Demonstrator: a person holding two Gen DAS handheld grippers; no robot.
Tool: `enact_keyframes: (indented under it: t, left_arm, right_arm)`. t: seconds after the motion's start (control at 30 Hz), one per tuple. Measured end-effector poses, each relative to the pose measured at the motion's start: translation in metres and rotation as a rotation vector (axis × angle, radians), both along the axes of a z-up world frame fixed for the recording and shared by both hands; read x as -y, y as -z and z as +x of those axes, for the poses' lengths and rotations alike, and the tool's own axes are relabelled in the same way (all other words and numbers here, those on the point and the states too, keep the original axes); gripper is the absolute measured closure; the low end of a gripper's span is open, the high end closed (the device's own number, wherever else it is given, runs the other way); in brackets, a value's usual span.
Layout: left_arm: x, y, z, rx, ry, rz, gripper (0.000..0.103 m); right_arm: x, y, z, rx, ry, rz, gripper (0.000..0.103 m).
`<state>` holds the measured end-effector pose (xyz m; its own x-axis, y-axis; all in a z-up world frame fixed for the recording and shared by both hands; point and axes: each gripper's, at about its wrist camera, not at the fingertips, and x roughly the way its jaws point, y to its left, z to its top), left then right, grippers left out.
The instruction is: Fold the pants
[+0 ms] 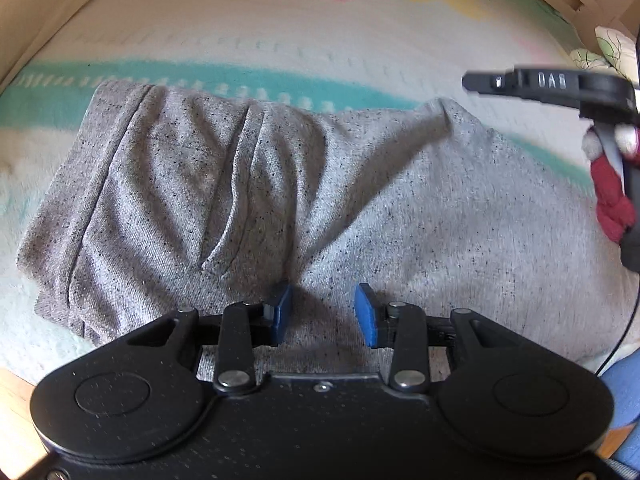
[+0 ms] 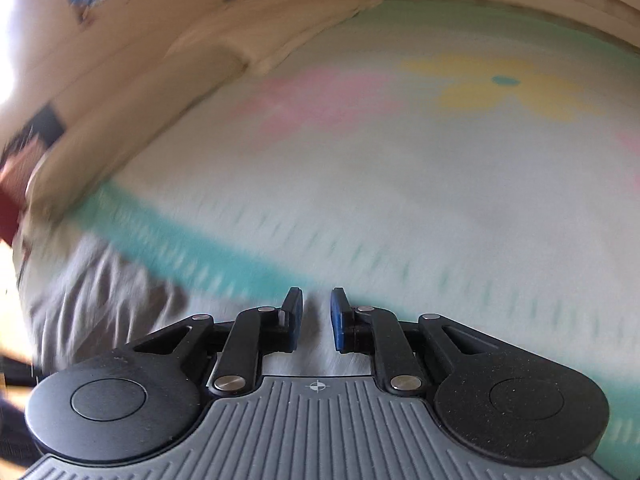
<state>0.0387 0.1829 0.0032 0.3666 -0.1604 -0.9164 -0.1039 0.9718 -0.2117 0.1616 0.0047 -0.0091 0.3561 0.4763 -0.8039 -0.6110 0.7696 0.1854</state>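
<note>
The grey speckled pants (image 1: 248,184) lie rumpled and partly folded on a pastel blanket (image 1: 280,24). My left gripper (image 1: 323,314) is open, just above the near edge of the pants, with nothing between its blue pads (image 1: 281,310). The right gripper's body (image 1: 560,88) shows at the right edge, above the pants' far right corner. In the blurred right wrist view, my right gripper (image 2: 317,318) is open and empty over the blanket (image 2: 400,200), with the pants (image 2: 100,292) at lower left.
A wooden bed frame (image 1: 48,20) runs along the blanket's far and left sides, also in the right wrist view (image 2: 200,40). A hand in a red sleeve (image 1: 612,196) holds the right gripper. A blue thing (image 1: 624,392) lies at the lower right.
</note>
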Motion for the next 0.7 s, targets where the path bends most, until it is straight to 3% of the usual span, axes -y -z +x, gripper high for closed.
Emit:
enact_keyframes:
  t: [0.1, 0.17, 0.3, 0.43, 0.6, 0.7]
  left_arm:
    - [-0.006, -0.008, 0.004, 0.006, -0.036, -0.043, 0.062]
    - [-0.014, -0.017, 0.007, 0.049, -0.08, -0.077, 0.061]
    - [-0.023, -0.026, 0.012, 0.117, -0.157, -0.026, 0.061]
    - [-0.025, -0.016, 0.009, 0.071, -0.162, 0.033, 0.059]
    - [-0.005, -0.02, 0.013, 0.079, -0.12, 0.148, 0.059]
    - [0.01, -0.03, 0.014, 0.125, -0.092, 0.16, 0.06]
  right_arm:
    - [-0.008, 0.02, -0.006, -0.012, -0.027, -0.132, 0.088]
    - [-0.002, 0.019, -0.009, 0.004, -0.011, -0.112, 0.088]
    - [0.012, -0.004, -0.023, 0.041, -0.03, -0.087, 0.088]
    - [0.019, 0.009, -0.032, 0.005, -0.053, -0.233, 0.088]
    - [0.038, -0.003, -0.038, 0.05, 0.018, -0.159, 0.088]
    - [0.055, -0.015, -0.043, 0.061, 0.041, -0.131, 0.088]
